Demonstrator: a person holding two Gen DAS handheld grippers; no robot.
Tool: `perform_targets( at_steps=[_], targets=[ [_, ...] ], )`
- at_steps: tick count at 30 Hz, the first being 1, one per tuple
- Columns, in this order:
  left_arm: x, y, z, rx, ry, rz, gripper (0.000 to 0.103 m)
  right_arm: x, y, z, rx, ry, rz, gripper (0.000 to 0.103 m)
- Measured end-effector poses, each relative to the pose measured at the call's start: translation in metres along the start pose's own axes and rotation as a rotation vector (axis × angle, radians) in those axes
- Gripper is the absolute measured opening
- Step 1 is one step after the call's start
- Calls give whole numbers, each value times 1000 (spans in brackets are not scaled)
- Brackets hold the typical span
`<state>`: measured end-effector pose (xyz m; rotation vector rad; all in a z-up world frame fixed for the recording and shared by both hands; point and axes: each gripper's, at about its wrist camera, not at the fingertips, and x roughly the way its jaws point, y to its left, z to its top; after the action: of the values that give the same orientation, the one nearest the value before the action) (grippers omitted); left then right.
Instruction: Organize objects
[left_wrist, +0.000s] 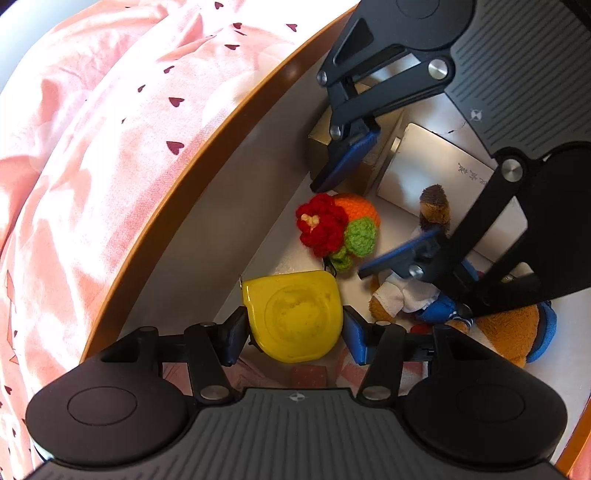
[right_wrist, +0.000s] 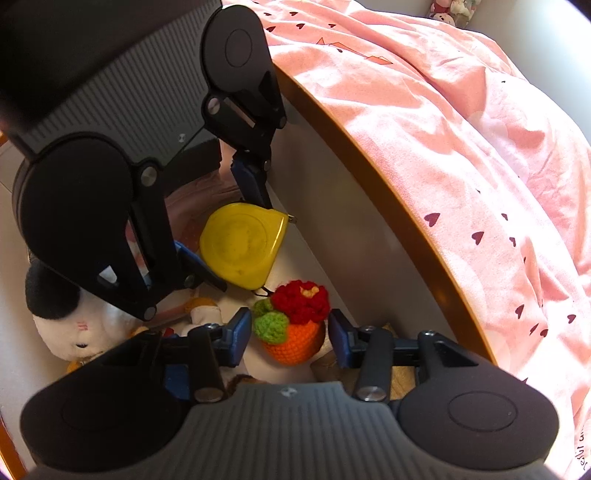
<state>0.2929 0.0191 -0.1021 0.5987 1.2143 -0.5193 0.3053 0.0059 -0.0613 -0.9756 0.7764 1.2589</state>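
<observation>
- Grippers both reach down into a white-walled drawer (left_wrist: 258, 155) with an orange wooden rim, right beside a bed under a pink heart-print duvet (left_wrist: 92, 147).
- Left gripper (left_wrist: 291, 328) straddles the yellow tape measure (left_wrist: 295, 317); its blue pads (left_wrist: 356, 338) sit at the case's two sides, very close, but firm pressing cannot be told from these views.
- Yellow tape measure lies flat on the drawer floor against the wall nearest the bed.
- Right gripper (right_wrist: 286, 334) stands with fingers spread around the crocheted flower pot (right_wrist: 295, 325), a clear gap on each side between pad and yarn.
- Crocheted flower pot, orange with a red bloom and green leaves, rests just beside the tape measure, touching neither pad.
- Small plush doll in white top and blue shorts (left_wrist: 406, 291) lies on the far side of the flower pot from the tape measure, partly under the right gripper's linkage.
- White plush rabbit (right_wrist: 81, 332) lies near the tape measure, away from the bed-side wall.
- Silver-grey box (left_wrist: 436, 173) sits beyond the doll.
</observation>
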Motion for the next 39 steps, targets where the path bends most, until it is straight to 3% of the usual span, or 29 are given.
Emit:
perform_targets(
  at_steps=[5, 15, 17, 21, 26, 29, 35, 39],
  targets=[
    [-15, 0, -7, -10, -33, 4, 70, -9, 2, 0, 1, -8, -11, 57],
    [-59, -1, -22, -40, -122, 62, 71, -49, 3, -1, 47, -60, -28, 58],
    [-70, 2, -2, -56, -156, 74, 71, -62, 6, -2, 59, -80, -41, 58],
    [-100, -2, -5, -129, -234, 109, 71, -91, 11, -4, 122, -129, -81, 58],
    [-154, -16, -20, -248, -373, 209, 71, -137, 17, -11, 281, -232, -131, 59],
    [-187, -25, -34, -331, -487, 260, 74, -166, 25, -10, 391, -308, -147, 76],
    [-240, -42, -57, -480, -643, 376, 91, -205, 72, -21, 502, -405, -246, 80],
    [-256, -62, -79, -577, -713, 468, 92, -221, 91, -36, 588, -517, -334, 88]
  ],
)
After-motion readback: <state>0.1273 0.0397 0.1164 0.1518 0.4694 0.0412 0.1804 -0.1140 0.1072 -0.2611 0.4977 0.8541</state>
